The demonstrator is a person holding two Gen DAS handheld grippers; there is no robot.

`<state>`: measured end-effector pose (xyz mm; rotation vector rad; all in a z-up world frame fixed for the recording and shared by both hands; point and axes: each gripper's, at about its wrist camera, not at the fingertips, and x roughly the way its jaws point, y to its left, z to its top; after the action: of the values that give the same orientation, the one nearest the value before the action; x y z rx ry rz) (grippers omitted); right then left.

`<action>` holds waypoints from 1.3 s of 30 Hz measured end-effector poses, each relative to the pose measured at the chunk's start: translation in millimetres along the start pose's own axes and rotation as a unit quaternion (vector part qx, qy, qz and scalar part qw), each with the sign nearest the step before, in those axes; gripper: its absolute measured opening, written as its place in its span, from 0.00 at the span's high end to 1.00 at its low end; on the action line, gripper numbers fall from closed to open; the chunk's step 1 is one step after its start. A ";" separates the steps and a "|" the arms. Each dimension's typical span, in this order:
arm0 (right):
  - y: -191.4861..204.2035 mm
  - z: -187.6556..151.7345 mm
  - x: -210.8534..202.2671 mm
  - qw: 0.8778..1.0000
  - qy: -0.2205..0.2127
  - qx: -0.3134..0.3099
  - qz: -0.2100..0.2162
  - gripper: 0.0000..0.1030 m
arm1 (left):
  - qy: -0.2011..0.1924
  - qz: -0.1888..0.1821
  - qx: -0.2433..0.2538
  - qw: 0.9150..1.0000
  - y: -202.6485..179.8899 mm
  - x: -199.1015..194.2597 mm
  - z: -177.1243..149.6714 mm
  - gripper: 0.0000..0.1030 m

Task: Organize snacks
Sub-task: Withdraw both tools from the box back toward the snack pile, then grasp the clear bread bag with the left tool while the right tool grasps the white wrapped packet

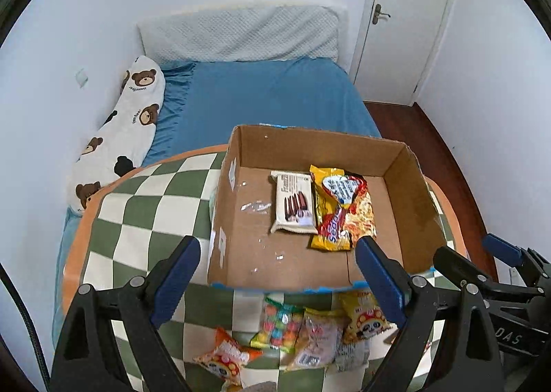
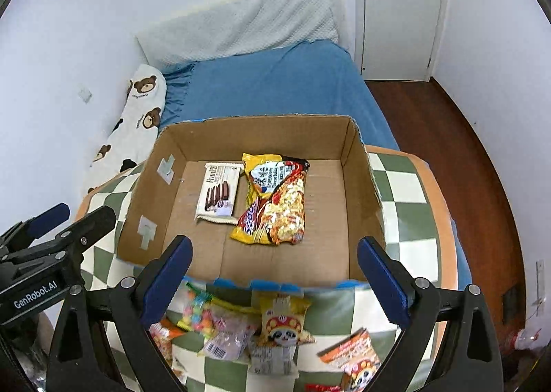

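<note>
Inside box (image 2: 361,185): 2 snack pkts (image 2: 272,199); both grippers (image 1: 277,275) (image 2: 273,275) spread apart, empty.

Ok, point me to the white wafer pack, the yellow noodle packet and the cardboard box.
white wafer pack (image 2: 217,193): right wrist view, on its printed front.
yellow noodle packet (image 2: 275,202): right wrist view, middle of the wrapper.
cardboard box (image 2: 272,137): right wrist view, inside of the far wall.

A bed with a blue sheet (image 1: 275,95) fills the room behind the green and white checked cloth (image 1: 148,206). A long white pillow with brown bears (image 1: 127,123) lies along the bed's left side by the wall. A white door (image 1: 409,20) is shut, and the floor (image 2: 465,137) is dark red wood.
</note>
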<state>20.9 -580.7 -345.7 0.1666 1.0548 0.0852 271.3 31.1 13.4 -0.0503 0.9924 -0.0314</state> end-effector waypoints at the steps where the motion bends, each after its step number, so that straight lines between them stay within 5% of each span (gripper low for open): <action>1: 19.9 -0.9 -10.6 1.000 0.000 0.004 0.002 0.04 | 0.004 0.000 -0.004 1.000 0.9 -0.3 -6.2 0.10; 8: -10.9 -45.1 -18.2 0.997 0.056 0.047 0.022 0.04 | 0.062 0.004 -0.056 0.996 24.4 20.7 -48.7 0.10; 13: -5.6 -70.2 41.4 0.989 0.126 0.072 0.029 0.04 | 0.133 0.017 -0.106 0.985 48.9 58.2 -97.6 0.10; 17: -11.1 -101.8 94.2 0.980 0.180 0.085 0.027 0.06 | 0.176 0.032 -0.084 0.980 40.5 85.1 -127.6 0.10; 20: -11.3 -128.2 129.4 0.973 0.213 0.086 0.020 0.25 | 0.196 0.036 -0.063 0.978 29.3 99.3 -138.3 0.10; 26: -0.1 -165.1 177.5 0.966 0.249 0.065 0.020 0.26 | 0.211 0.014 -0.012 0.977 -9.3 113.2 -144.4 0.11; 30: -1.3 -171.6 180.0 0.968 0.241 0.064 0.023 0.47 | 0.220 -0.007 0.026 0.975 -43.1 123.1 -147.2 0.11; 39: -58.2 -198.7 168.2 0.952 0.283 0.117 0.005 0.45 | 0.274 -0.093 0.053 0.956 -98.4 160.8 -159.2 0.09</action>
<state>-70.0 -593.9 -596.1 0.3767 1.6379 0.0156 225.4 -79.6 -202.2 -0.0366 1.5364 -0.2849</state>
